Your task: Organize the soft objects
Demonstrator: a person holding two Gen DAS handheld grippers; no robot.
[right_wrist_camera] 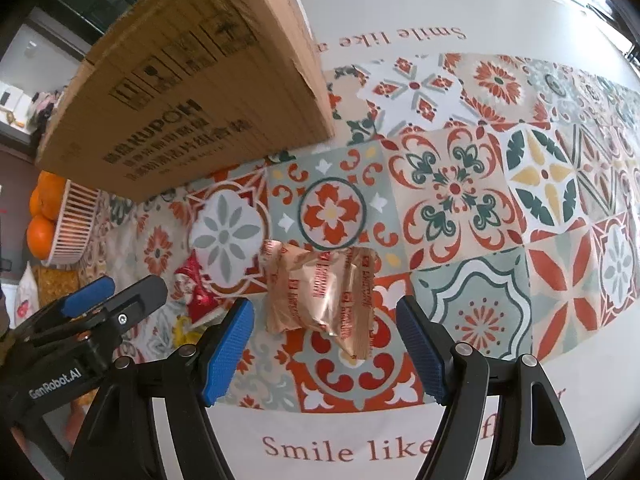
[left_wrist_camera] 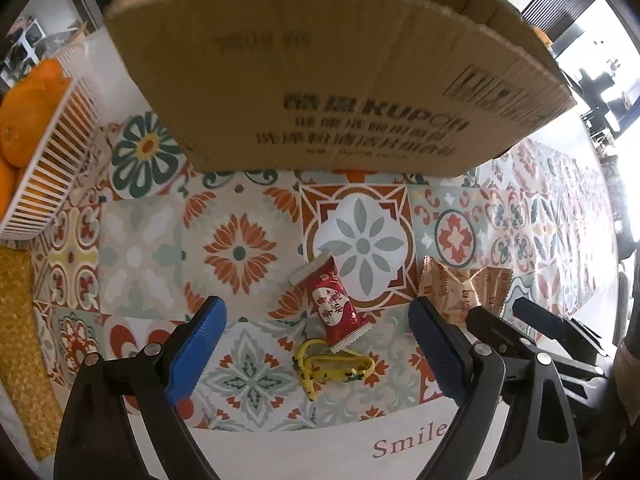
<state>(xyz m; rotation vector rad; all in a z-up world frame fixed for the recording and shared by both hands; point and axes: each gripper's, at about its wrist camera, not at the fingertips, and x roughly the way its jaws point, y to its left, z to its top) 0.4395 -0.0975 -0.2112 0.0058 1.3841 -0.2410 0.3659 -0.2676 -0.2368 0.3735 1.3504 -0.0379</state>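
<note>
Patterned tile-print cloth [right_wrist_camera: 472,184] covers the table, with a tall cardboard box [left_wrist_camera: 320,68] standing at the far side and a white slatted basket [left_wrist_camera: 52,184] of oranges [left_wrist_camera: 24,120] off to the left.

Three soft things are seen on the cloth in front of the box. A red snack packet [left_wrist_camera: 334,304] lies diagonally, its long axis running from upper left to lower right in the left wrist view, and a yellow strap [left_wrist_camera: 332,366] is curled just beside its near end, touching or nearly touching it. Two tan wrapped pastries [right_wrist_camera: 320,292] lie side by side to the right of these, their edges overlapping.

The relation that matters is read from the right wrist view: the pastries lie directly ahead of the right gripper [right_wrist_camera: 324,344], centred between its fingers and just beyond the tips, their long axes running roughly away from the claw. The right hand is therefore judged the nearer one for them. Its jaws are spread wide and nothing is held; the tool is pitched down toward the cloth.

The left gripper [left_wrist_camera: 316,352] is likewise spread wide and empty, angled down, with the red packet and strap framed between its fingers. The two tools are held close together, side by side.
</note>
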